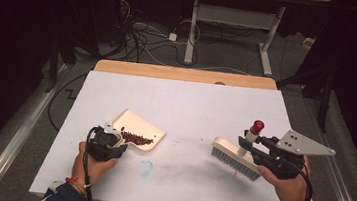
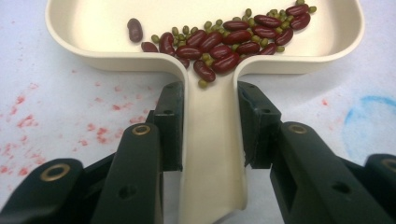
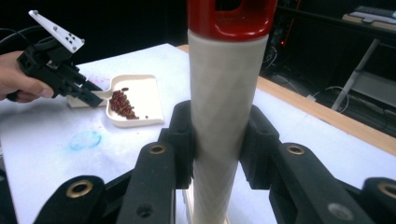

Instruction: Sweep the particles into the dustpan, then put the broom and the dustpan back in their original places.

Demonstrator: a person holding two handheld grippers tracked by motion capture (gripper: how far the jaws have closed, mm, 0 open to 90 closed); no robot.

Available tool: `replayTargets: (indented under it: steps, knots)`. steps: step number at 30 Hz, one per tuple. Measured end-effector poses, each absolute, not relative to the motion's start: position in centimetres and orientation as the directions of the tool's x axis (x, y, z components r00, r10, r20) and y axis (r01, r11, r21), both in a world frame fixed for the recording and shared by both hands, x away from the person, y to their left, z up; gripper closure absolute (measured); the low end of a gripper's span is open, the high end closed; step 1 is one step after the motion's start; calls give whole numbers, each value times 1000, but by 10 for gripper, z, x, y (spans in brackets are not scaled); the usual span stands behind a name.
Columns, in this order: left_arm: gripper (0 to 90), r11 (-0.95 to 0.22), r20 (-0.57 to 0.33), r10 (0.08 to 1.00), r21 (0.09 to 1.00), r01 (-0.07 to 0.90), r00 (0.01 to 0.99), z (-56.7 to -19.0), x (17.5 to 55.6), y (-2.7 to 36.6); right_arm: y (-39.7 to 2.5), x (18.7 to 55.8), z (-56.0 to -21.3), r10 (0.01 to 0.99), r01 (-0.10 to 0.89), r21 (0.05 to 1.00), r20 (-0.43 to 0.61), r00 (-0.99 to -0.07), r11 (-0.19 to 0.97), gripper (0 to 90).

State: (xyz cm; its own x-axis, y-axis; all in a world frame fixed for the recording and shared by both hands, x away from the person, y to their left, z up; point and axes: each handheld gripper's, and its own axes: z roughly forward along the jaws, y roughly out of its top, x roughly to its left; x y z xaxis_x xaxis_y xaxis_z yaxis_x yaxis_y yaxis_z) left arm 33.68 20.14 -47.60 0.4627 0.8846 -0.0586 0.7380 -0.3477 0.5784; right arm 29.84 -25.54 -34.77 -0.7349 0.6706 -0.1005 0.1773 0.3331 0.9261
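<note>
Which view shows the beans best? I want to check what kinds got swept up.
The left gripper view: the beans lie close up in the dustpan, red kidney beans mixed with small green ones. In the high view they are a dark reddish streak; in the right gripper view, a small distant pile.

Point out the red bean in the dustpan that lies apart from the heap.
It is the duller, purplish bean lying alone at the far left of the dustpan; the other red beans crowd together with small green ones toward the handle.
</note>
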Motion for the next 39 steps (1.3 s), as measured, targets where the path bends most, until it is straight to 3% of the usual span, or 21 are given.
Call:
replayTargets:
  steps: [17, 28, 30, 34, 39]
  knots:
    - [638, -265, -75, 925, 573, 776, 371, -474, 343, 215, -287, 294, -345, 576, 233, 904, -18, -818, 359, 695]
    - [637, -159, -81, 964, 582, 797, 251, -481, 366, 213, -287, 308, -351, 539, 263, 877, 6, -842, 402, 694]
    - [632, -150, -83, 967, 585, 797, 242, -483, 369, 210, -285, 315, -354, 541, 273, 870, 8, -841, 411, 694]
    - [534, -176, -72, 961, 585, 792, 266, -483, 366, 200, -281, 334, -359, 580, 287, 864, -7, -814, 413, 693]
    - [528, -206, -72, 948, 603, 771, 309, -481, 359, 197, -279, 360, -364, 641, 311, 868, -11, -768, 387, 664]
